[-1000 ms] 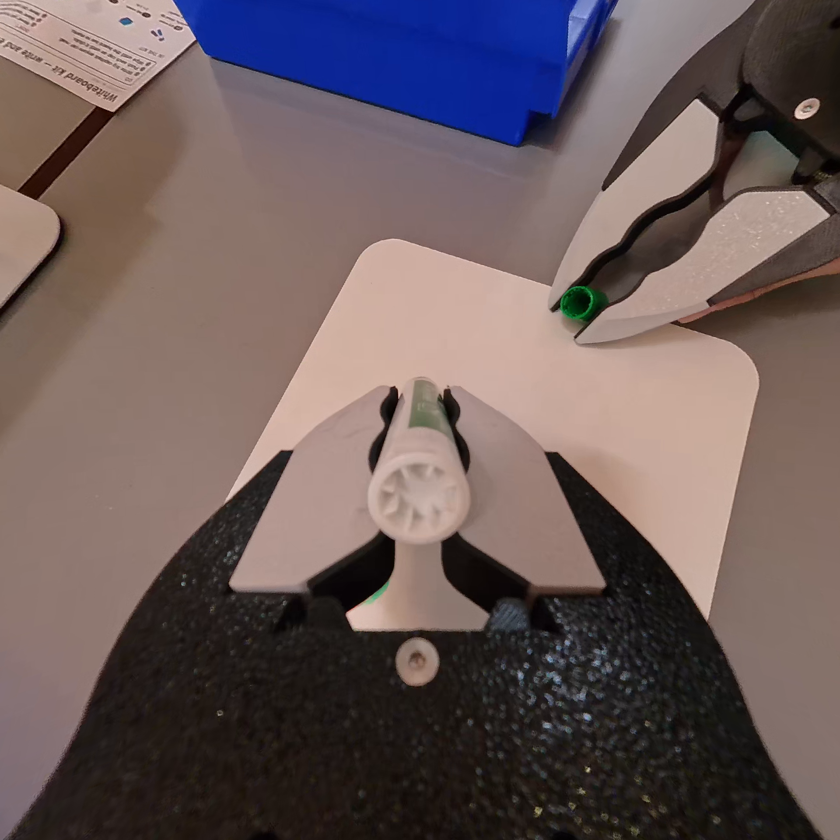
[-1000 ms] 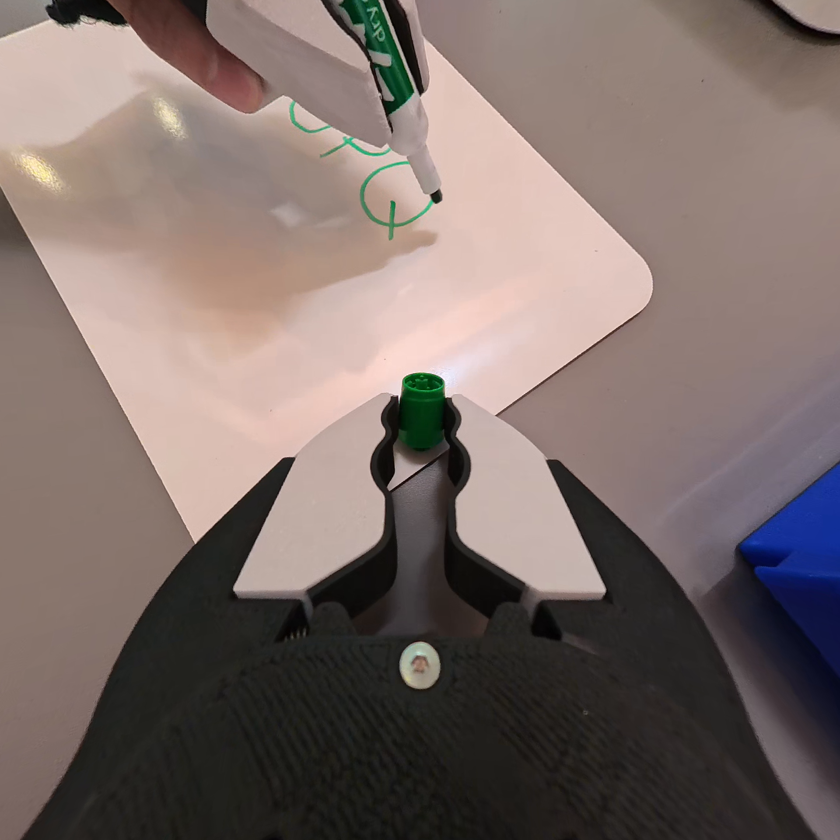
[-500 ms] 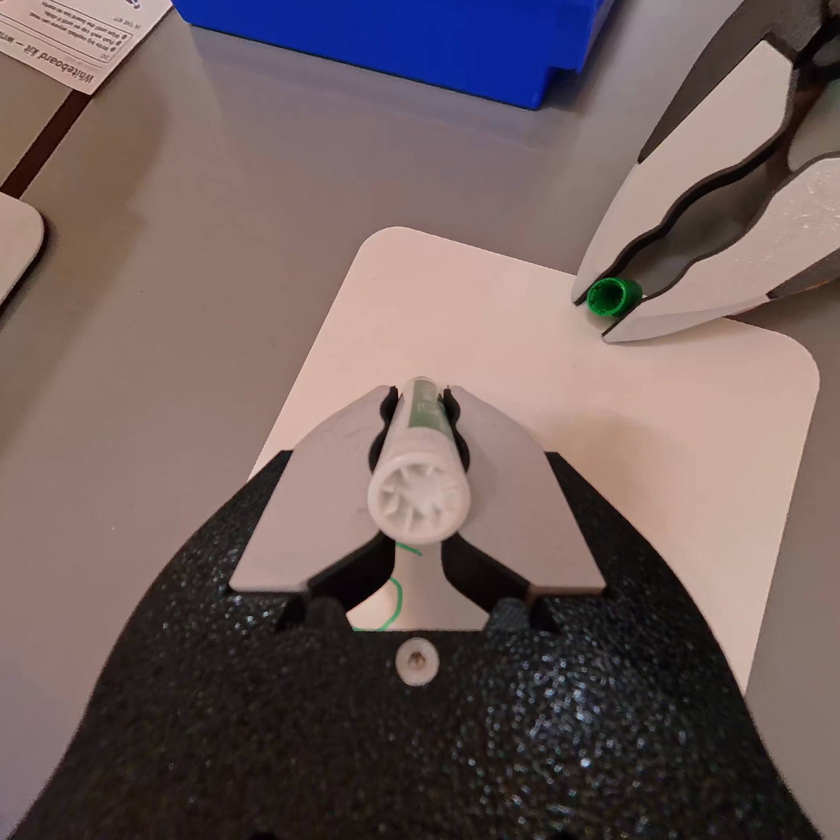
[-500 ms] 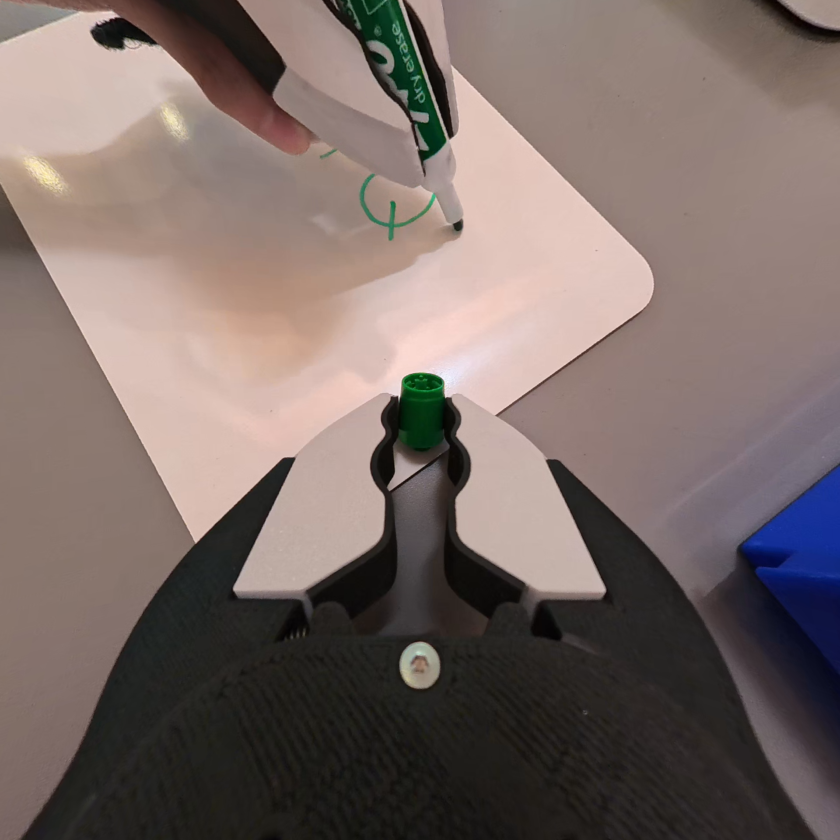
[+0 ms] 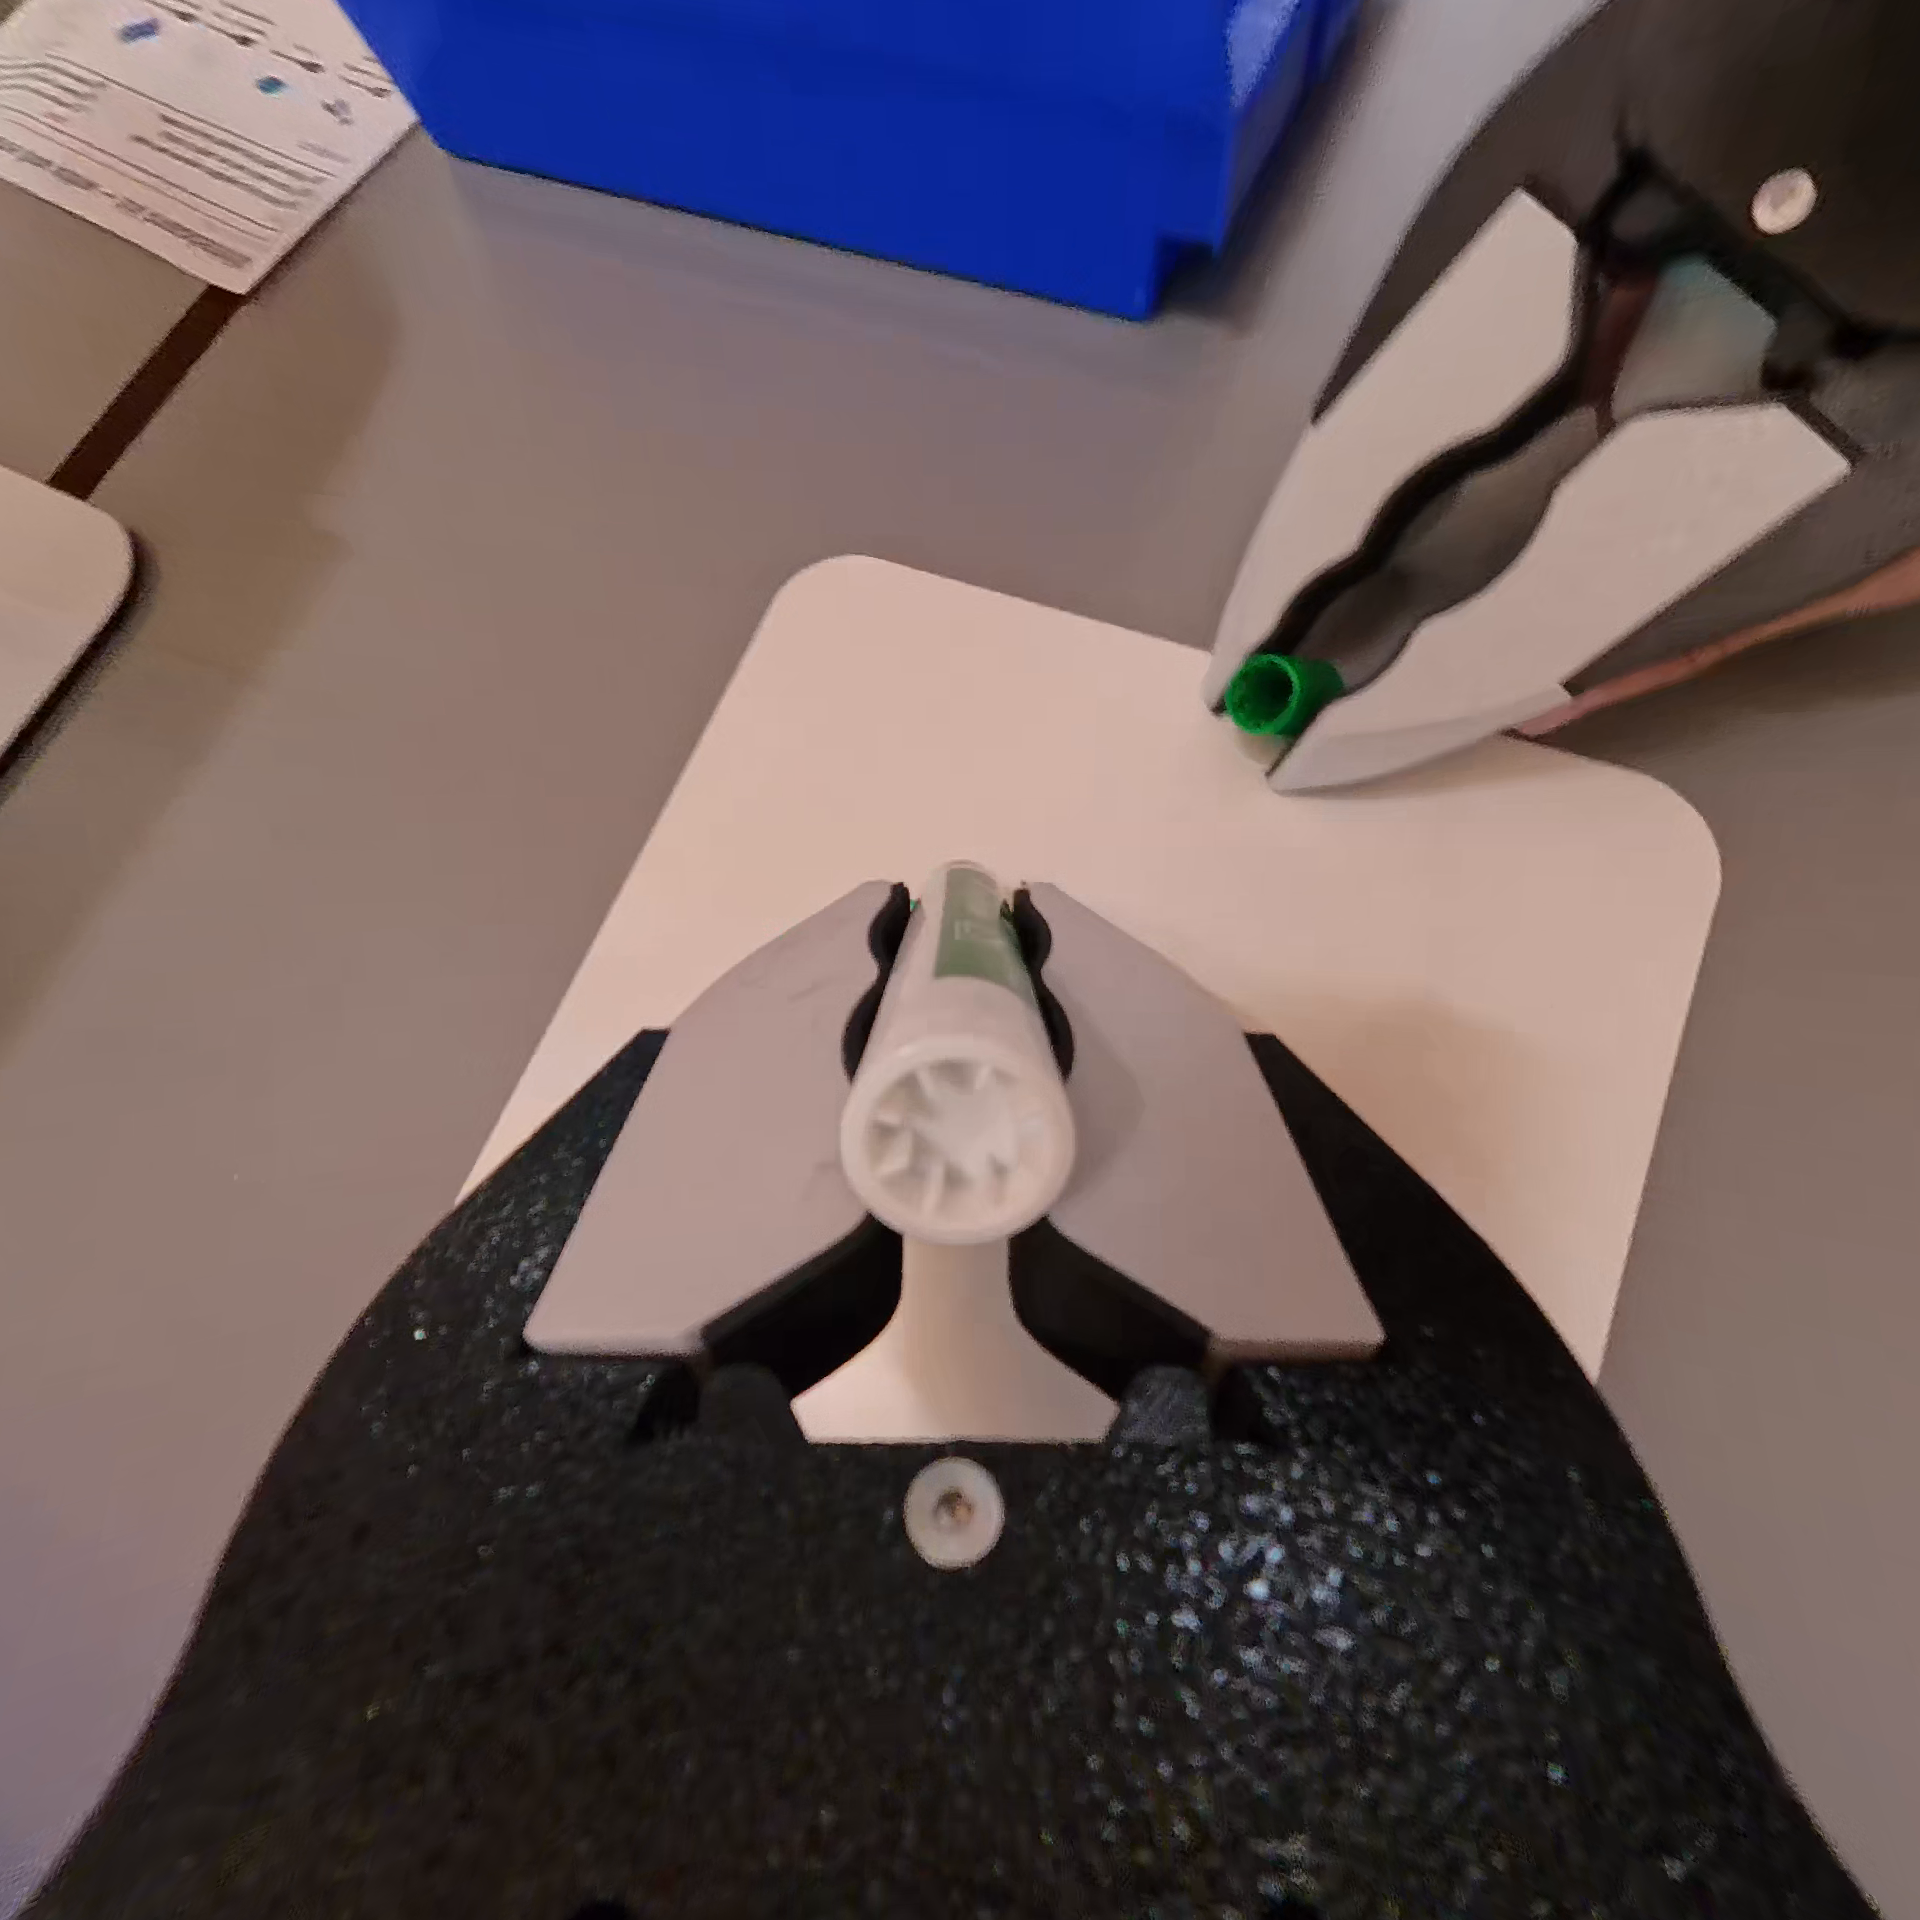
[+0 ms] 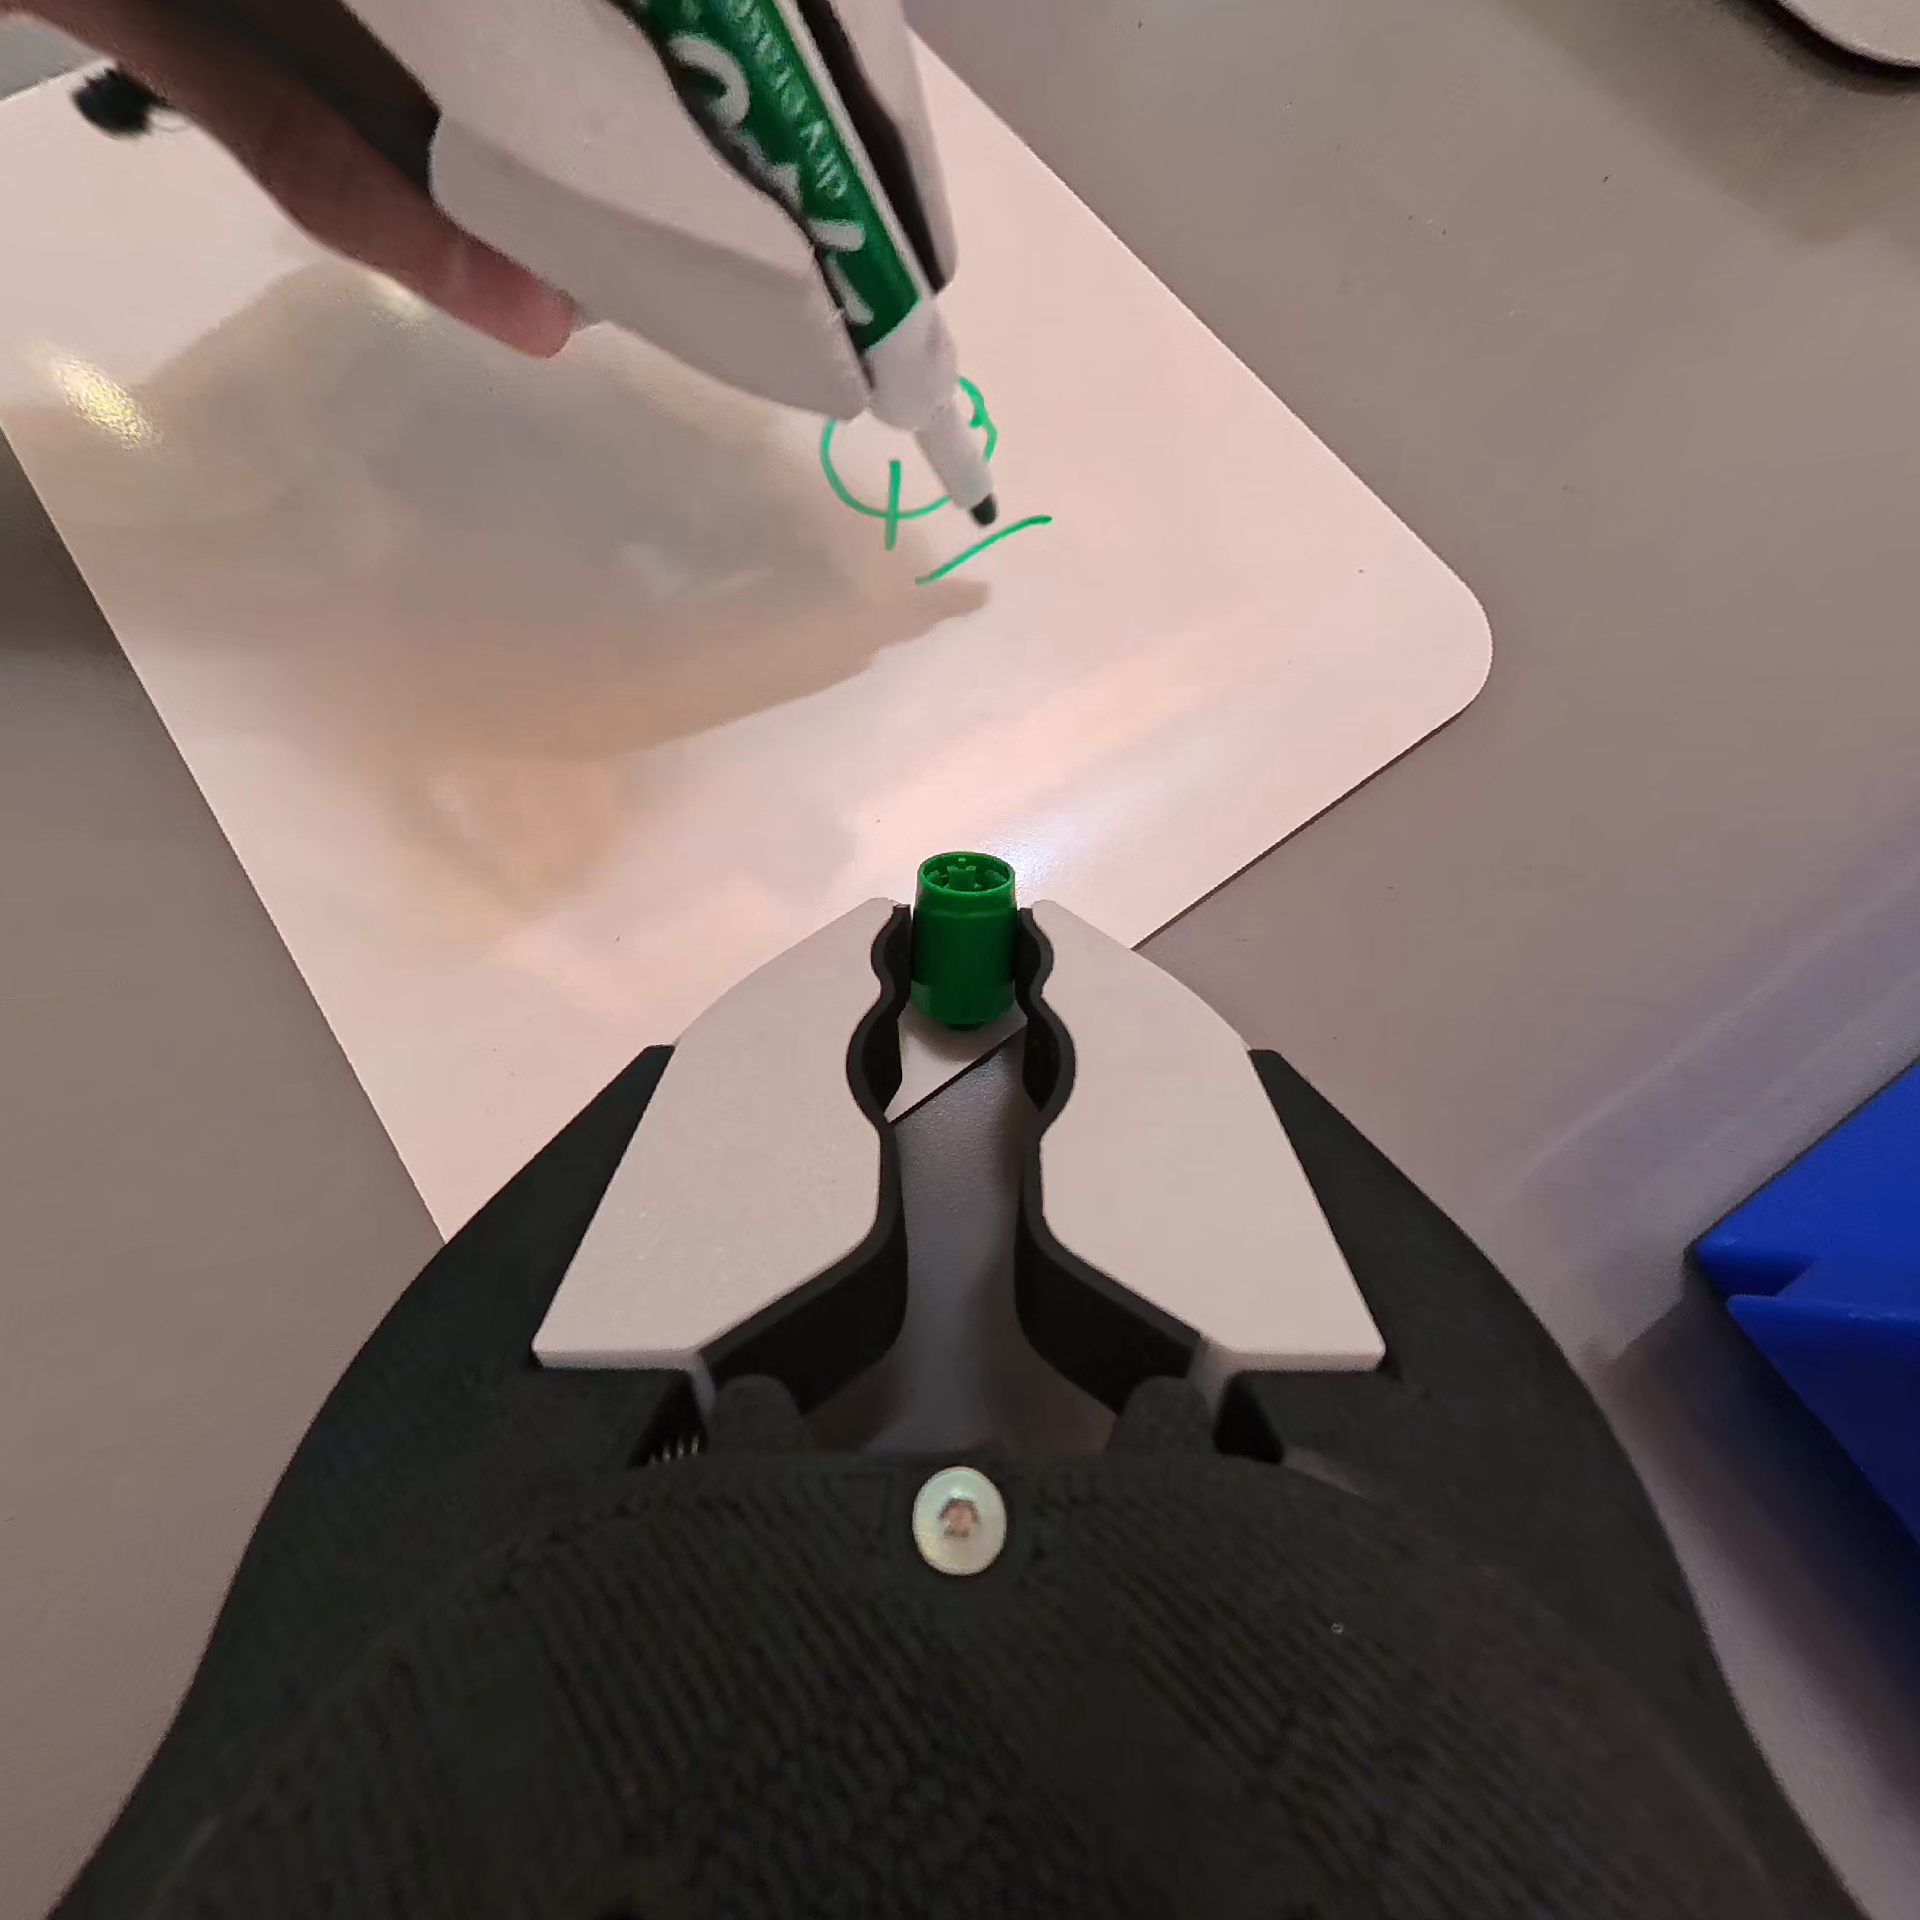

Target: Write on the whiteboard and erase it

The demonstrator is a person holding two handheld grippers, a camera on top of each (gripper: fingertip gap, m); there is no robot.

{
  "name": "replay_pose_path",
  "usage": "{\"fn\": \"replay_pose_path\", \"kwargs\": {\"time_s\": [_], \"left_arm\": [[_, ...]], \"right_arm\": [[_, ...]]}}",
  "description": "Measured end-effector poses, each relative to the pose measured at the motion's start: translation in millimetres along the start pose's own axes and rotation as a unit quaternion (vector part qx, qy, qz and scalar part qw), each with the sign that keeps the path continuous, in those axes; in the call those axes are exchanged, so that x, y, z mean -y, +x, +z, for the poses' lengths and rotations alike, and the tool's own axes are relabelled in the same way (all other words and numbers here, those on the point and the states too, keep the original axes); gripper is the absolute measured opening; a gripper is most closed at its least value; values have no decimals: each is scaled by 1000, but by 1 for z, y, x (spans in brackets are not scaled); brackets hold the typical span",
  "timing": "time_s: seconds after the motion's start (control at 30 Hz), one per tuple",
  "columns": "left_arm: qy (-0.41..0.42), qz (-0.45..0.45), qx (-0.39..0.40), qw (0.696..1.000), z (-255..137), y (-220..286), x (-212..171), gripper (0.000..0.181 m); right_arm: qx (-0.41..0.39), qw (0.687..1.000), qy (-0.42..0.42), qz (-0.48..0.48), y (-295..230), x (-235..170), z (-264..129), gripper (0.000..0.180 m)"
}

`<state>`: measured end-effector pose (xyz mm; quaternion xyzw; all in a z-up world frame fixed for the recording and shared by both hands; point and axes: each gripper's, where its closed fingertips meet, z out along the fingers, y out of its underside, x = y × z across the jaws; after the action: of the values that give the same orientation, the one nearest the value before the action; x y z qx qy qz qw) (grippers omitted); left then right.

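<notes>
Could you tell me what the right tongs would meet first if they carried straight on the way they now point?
Probably the whiteboard: the right tongs, shut on the green marker cap, point low across its corner. Beyond lies the green marker, though depth is unclear.

The marker [image 6: 821,208] clamped between the fingers of the left gripper [image 6: 883,353] carried a green label with white printed lettering running along its barrel. In the left wrist view that label showed only as a blurred green band, too soft to read.

On the whiteboard [image 6: 623,727], at the marker's tip and well ahead of the right gripper [image 6: 961,914] pinching the green cap [image 6: 961,956], stood green hand-drawn strokes [image 6: 904,499]: a loop crossed by a line, with a short slanted dash beside it.

Far ahead and left of the left gripper lay a white printed sheet [image 5: 177,125] with rows of dark print and small blue marks, all blurred.
</notes>
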<state>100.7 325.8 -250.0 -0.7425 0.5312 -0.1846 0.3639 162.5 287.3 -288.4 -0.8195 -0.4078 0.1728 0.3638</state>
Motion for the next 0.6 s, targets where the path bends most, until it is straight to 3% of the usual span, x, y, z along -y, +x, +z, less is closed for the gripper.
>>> {"fn": "replay_pose_path", "kwargs": {"time_s": [0.6], "left_arm": [[-10,-4,16,1000,22,-18,-1,19]], "right_arm": [[0,1000,0,0,0,0,0,19]]}}
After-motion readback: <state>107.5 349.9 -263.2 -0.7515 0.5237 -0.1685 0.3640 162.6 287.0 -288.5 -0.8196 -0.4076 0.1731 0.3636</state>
